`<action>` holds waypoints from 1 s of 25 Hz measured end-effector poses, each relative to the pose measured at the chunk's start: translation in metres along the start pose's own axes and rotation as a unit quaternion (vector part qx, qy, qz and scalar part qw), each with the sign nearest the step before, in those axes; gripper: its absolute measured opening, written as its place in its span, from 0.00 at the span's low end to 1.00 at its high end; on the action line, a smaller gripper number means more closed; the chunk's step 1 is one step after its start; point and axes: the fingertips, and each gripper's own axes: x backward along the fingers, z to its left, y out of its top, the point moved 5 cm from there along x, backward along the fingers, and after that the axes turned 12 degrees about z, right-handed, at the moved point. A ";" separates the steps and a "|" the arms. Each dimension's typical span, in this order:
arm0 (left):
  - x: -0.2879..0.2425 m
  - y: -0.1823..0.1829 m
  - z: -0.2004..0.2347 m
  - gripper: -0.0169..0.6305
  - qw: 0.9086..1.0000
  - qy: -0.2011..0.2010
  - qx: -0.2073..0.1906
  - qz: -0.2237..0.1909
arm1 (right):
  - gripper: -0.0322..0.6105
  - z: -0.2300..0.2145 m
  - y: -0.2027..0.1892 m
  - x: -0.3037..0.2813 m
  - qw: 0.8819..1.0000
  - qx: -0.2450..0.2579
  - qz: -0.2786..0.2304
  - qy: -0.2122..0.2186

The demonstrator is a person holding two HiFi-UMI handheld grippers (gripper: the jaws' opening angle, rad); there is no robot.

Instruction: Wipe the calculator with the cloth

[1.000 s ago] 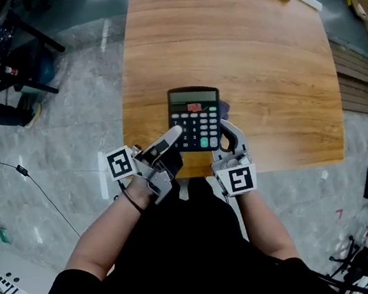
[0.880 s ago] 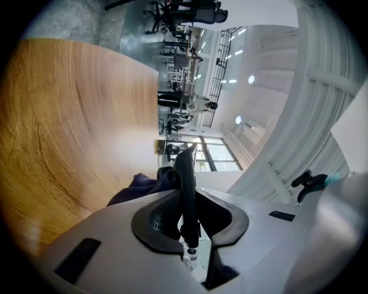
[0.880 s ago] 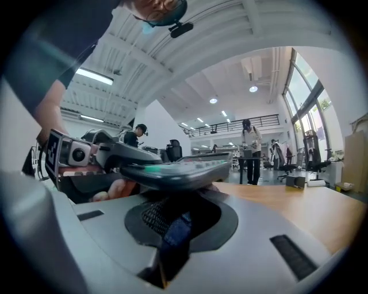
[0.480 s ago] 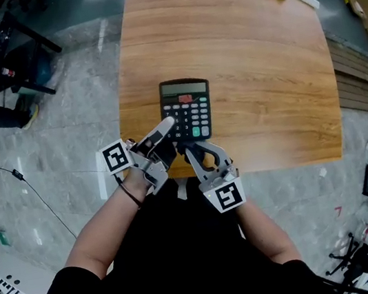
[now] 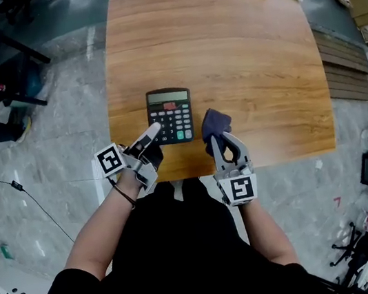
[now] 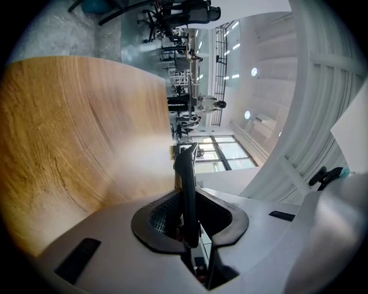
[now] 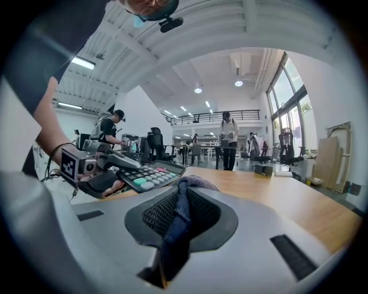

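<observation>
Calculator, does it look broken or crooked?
No. The calculator looks whole, pinched at its near corner by the left gripper. The cloth is bunched in the right gripper, beside it. Nothing stands out.

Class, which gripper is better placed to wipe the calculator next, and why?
Right. The right gripper holds the cloth just beside the calculator, free to sweep across its keys. The left gripper is clamped on the calculator's near edge, steadying it.

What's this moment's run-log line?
left gripper: shut on calculator | right gripper: shut on cloth | cloth beside calculator, not touching
</observation>
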 end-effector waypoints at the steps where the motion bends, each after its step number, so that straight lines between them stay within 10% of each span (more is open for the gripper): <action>1: -0.002 -0.004 0.007 0.14 1.000 0.007 0.001 0.005 | 0.12 -0.003 -0.002 -0.003 1.000 -0.002 0.008 -0.006; 16: -0.005 -0.027 0.095 0.14 0.985 0.151 -0.053 0.068 | 0.12 0.005 -0.085 -0.069 0.981 -0.049 0.185 -0.026; 25: 0.000 -0.031 0.105 0.18 0.953 0.251 -0.133 0.107 | 0.13 0.005 -0.102 -0.089 0.960 -0.044 0.274 -0.037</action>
